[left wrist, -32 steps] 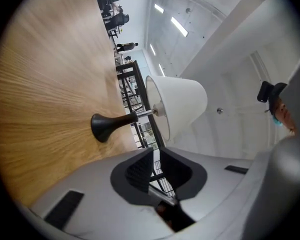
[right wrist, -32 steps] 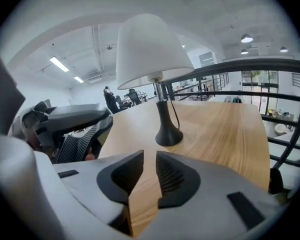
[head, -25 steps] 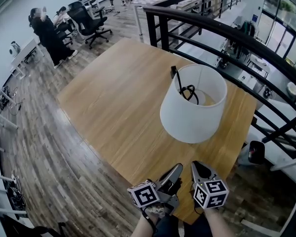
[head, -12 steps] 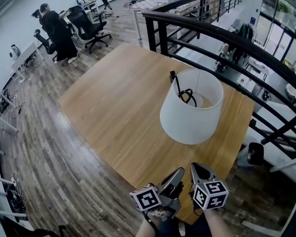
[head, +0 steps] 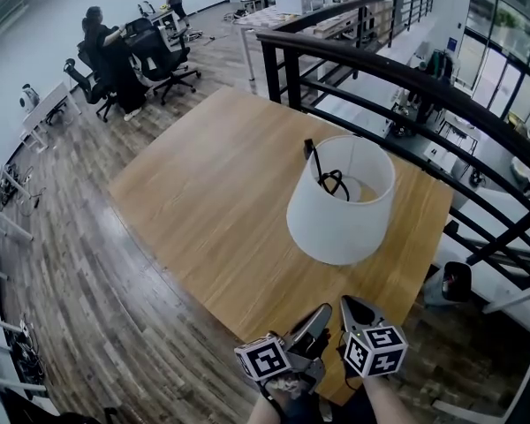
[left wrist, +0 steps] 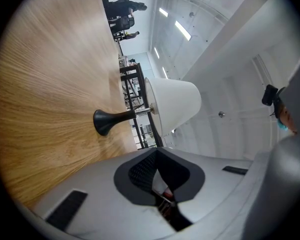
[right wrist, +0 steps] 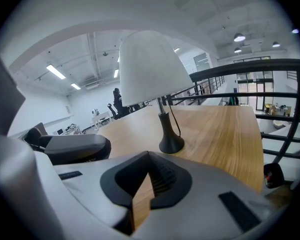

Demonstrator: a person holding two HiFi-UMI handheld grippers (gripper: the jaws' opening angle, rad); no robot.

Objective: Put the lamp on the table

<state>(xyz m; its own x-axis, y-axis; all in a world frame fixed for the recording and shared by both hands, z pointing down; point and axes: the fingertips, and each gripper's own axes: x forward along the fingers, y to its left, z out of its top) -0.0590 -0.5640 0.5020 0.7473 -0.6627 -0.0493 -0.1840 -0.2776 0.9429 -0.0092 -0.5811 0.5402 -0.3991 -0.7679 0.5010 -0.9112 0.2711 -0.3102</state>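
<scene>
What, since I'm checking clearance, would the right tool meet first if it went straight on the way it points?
Probably the lamp's black base, standing on the table slightly right of dead ahead; depth is hard to judge.

The left gripper [head: 320, 314], low at six o'clock in the head view, points toward one o'clock, jaws closed and empty. Just beside it, the right gripper [head: 347, 304] points toward eleven o'clock, tips nearly meeting, jaws closed on nothing
</scene>
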